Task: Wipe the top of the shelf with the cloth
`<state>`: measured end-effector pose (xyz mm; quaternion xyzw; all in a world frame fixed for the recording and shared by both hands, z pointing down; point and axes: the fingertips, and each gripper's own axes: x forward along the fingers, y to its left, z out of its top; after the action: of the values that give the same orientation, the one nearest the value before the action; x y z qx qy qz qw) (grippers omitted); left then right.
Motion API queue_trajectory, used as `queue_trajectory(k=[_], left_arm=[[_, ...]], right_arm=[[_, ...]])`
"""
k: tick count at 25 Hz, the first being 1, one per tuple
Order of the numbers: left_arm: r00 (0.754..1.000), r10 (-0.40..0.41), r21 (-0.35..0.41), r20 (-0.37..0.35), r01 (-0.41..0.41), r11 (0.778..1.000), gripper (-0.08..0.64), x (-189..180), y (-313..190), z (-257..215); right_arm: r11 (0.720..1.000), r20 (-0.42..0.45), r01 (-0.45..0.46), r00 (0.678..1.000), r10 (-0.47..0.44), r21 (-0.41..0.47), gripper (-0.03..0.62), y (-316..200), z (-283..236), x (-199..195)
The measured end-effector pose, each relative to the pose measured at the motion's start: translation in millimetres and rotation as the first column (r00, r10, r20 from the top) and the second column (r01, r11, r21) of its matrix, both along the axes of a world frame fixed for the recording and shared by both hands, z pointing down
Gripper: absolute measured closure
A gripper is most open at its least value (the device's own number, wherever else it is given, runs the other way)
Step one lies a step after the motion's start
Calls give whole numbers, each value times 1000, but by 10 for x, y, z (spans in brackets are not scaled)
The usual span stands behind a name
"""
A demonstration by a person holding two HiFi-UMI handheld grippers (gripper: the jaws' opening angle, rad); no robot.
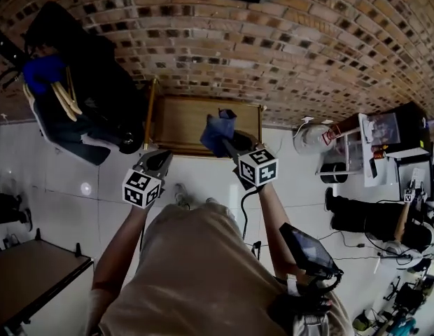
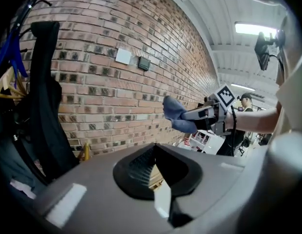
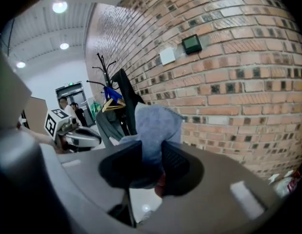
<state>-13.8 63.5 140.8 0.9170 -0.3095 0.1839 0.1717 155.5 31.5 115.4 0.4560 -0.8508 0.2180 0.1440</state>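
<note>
The shelf [image 1: 182,121] is a low wooden unit against the brick wall, its brown top seen from above. My right gripper [image 1: 229,145] is shut on a blue cloth [image 1: 218,131] and holds it over the right part of that top. In the right gripper view the cloth [image 3: 156,126] rises from between the pads of the right gripper [image 3: 150,152]. My left gripper [image 1: 157,163] hangs at the shelf's near left corner, jaws together with nothing in them. The left gripper view shows the left gripper [image 2: 155,152] facing the wall, with the cloth [image 2: 176,112] ahead and to the right.
A coat rack with dark coats [image 1: 84,96] and a blue hanger [image 1: 42,72] stands left of the shelf. At right are a white trolley [image 1: 357,145] and a seated person [image 1: 385,219]. A dark table [image 1: 28,278] is at lower left. A cable [image 1: 246,212] trails on the floor.
</note>
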Motion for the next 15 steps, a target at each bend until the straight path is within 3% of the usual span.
queue_trajectory(k=[7,15], left_arm=[[1000,26,-50,-16,-27,998,555,-353,-484,292],[992,121,-49,-23,-122,991,555,-52,-744,220]], right_arm=[[988,10,-156,988,156,4,477,81,132,169],[953,-14,-303,953,303,-11,477,127,186,615]])
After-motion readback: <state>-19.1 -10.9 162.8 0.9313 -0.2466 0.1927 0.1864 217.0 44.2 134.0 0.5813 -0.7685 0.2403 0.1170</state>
